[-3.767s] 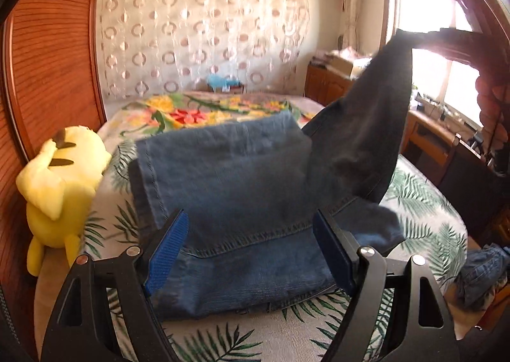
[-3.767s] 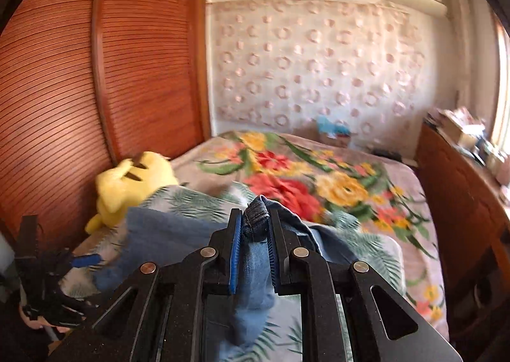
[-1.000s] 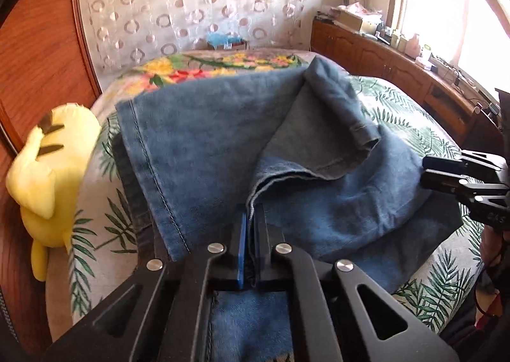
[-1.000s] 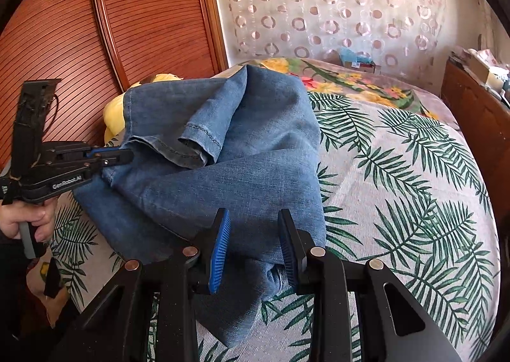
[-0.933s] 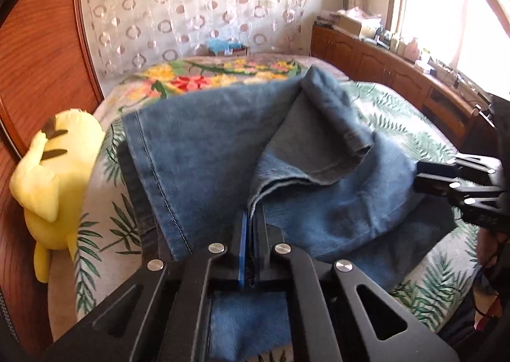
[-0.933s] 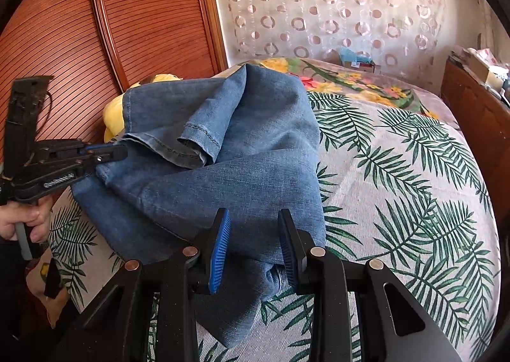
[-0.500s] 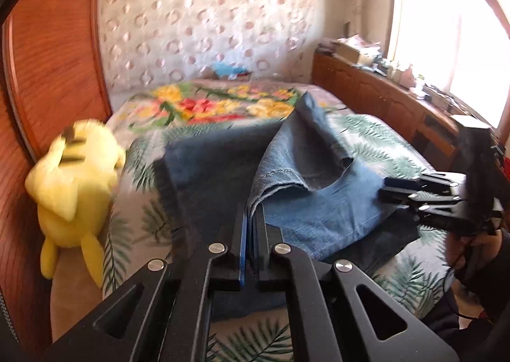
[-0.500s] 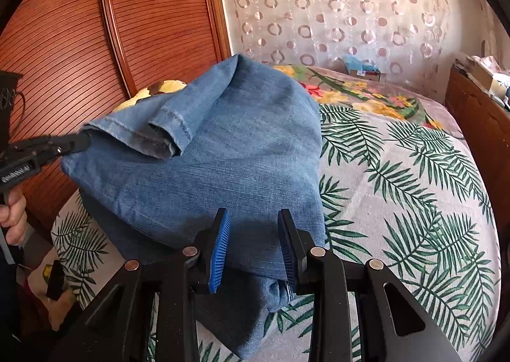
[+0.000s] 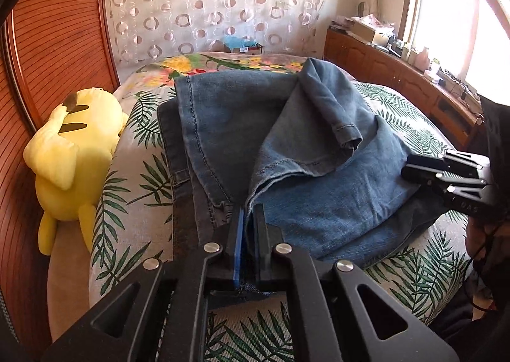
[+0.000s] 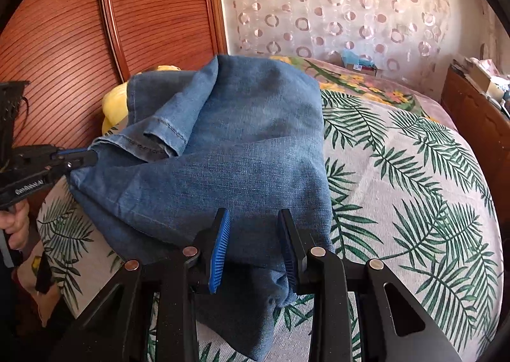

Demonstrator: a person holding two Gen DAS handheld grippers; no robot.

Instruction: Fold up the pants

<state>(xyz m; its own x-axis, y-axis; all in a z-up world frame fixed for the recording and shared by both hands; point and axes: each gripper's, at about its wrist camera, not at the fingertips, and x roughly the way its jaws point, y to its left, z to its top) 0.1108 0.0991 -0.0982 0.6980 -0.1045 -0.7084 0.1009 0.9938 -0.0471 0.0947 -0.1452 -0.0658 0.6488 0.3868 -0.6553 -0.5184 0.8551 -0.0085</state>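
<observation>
Pants (image 9: 318, 170) of faded blue denim lie in a rumpled, partly folded heap on the palm-leaf bed cover (image 10: 414, 186), one hemmed leg end curled back over the pile. The left hand-held gripper (image 9: 249, 218) is clenched on a denim edge at the near side of the heap, lifting it slightly. The right hand-held gripper (image 10: 255, 250) stands released, its blue pads (image 10: 220, 250) apart over the heap's corner without pressing it.
</observation>
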